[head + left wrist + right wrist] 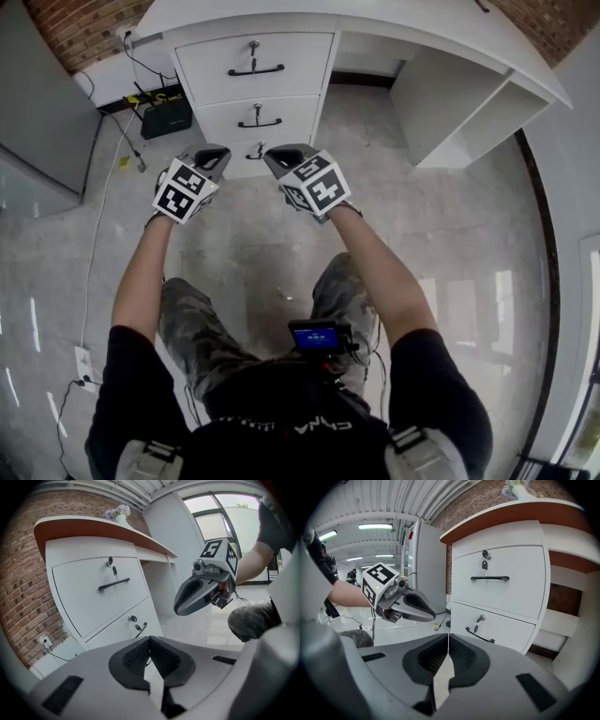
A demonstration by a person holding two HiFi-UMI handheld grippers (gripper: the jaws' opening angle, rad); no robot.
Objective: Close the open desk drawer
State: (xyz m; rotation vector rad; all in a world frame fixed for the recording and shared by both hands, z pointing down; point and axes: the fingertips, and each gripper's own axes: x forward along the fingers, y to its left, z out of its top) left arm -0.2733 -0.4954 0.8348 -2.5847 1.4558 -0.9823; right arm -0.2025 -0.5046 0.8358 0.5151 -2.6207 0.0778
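Observation:
The white desk (441,28) stands ahead of me with a stack of three drawers. The top drawer (255,66), middle drawer (259,118) and bottom drawer (246,157) each carry a black handle and a key lock. Their fronts look about level, and I cannot tell which one stands out. My left gripper (217,156) and right gripper (279,157) hover side by side just short of the bottom drawer, touching nothing. Both are shut and empty. The left gripper view shows its own closed jaws (150,641) and the right gripper (187,604). The right gripper view shows its closed jaws (448,641) and the drawer handles (490,578).
A black box (167,114) with cables sits on the floor left of the drawers. A grey cabinet (37,141) stands at far left. The desk's kneehole and a side shelf (459,112) lie to the right. My knees (202,328) are bent below the grippers on the glossy floor.

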